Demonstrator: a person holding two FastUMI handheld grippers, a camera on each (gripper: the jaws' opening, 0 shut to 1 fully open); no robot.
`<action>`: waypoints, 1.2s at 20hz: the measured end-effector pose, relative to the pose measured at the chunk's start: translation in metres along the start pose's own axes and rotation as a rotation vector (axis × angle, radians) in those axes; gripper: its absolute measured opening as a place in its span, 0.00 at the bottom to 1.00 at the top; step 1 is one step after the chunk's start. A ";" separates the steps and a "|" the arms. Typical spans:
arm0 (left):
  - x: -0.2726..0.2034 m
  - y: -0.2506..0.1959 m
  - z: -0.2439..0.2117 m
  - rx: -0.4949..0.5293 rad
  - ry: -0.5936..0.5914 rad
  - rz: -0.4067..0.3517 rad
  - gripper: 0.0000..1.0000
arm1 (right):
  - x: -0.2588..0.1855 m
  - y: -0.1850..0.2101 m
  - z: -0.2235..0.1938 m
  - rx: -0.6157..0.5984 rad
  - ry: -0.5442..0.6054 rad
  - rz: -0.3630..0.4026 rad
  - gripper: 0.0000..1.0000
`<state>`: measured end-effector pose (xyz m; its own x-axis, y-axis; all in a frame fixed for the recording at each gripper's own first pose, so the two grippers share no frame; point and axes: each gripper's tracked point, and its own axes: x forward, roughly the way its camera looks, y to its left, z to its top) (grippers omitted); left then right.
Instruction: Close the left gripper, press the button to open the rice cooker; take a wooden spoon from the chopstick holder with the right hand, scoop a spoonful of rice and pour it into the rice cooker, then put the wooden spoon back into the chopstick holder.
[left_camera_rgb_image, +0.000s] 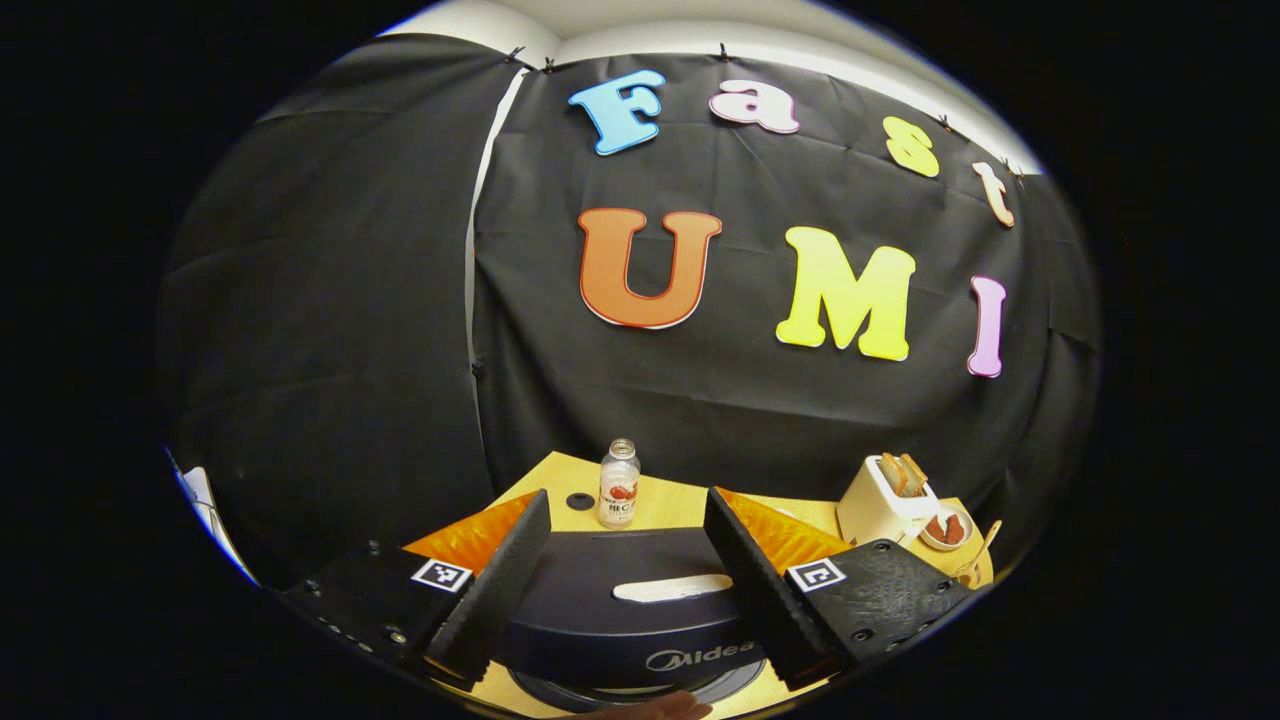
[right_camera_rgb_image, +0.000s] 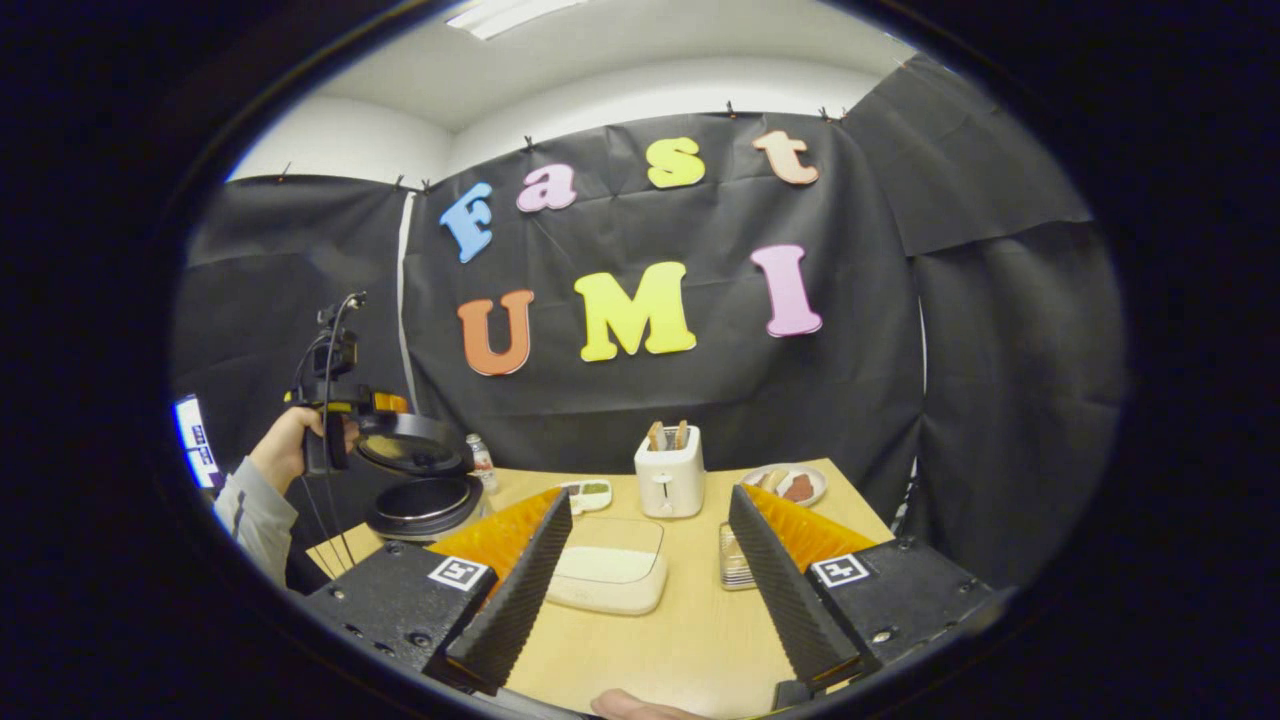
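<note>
- Ribbed pads on your left gripper stand wide apart w/ nothing between them – they frame the dark lid of the rice cooker just below.
- Cooker's lid top fills the gap in the left gripper view, a pale strip across it; lid is raised, as the right gripper view shows.
- Beyond the lid: small bottle w/ red label stands upright on the wooden table, a black round disc just beside it.
- Far right of that view: white toaster w/ bread in its slots, a small dish w/ red food next to it.
- Your right gripper – fingers also spread, empty, hovering over the table nr the front edge.
- Between those fingers, further off: flat white lidded box lying on the table; a clear container just beside the right finger.
- Behind them: toaster at centre, plate w/ food to its right, small tray w/ green food to its left.
- Left side of the right gripper view: the cooker stands open, lid up, inner pot visible; your hand holds the other gripper up by the lid.
- Wooden spoon & chopstick holder – can't make them out for sure.
</note>
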<state>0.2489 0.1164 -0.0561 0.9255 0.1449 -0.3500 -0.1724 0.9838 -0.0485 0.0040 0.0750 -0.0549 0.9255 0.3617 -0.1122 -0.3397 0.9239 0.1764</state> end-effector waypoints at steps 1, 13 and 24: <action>-0.003 -0.002 -0.010 0.006 0.016 -0.002 1.00 | -0.001 0.000 0.000 -0.007 -0.003 -0.003 1.00; -0.027 -0.008 -0.107 0.048 0.141 -0.015 0.97 | -0.003 0.024 -0.015 -0.039 0.021 0.041 1.00; -0.074 -0.018 -0.140 0.103 0.169 -0.054 0.97 | -0.004 0.032 -0.034 -0.035 0.057 0.061 1.00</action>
<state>0.1360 0.0729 -0.1604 0.8613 0.0800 -0.5018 -0.0802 0.9966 0.0212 -0.0163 0.1078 -0.0815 0.8922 0.4231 -0.1582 -0.4018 0.9034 0.1500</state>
